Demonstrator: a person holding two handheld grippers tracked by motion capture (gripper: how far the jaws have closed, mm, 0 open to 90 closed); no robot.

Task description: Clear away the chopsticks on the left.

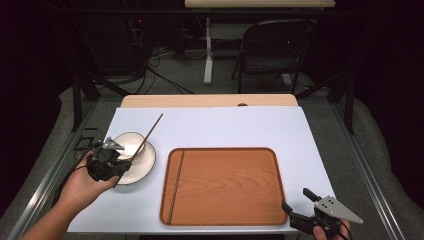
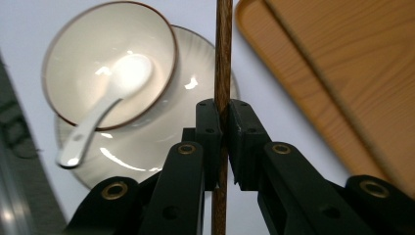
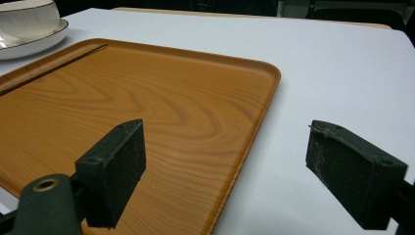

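Clamped in the left gripper (image 2: 222, 147), the slim dark wooden chopstick (image 2: 223, 58) ran between the black pads, its long axis pointing away toward one o'clock over the white ceramic bowl (image 1: 131, 143) on its plate. Its mate, a second chopstick (image 1: 175, 186), lay along the left groove of the orange wooden tray (image 1: 230, 187) at three o'clock. Farther off, the right gripper (image 1: 296, 200) rested with jaws apart, holding nothing, so the left was nearer.

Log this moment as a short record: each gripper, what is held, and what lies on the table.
left gripper: shut on the chopstick, above the plate
right gripper: open, nothing between its fingers, by the tray's near right corner
tray: wooden, one chopstick along its left edge
bowl: on the plate, white spoon inside
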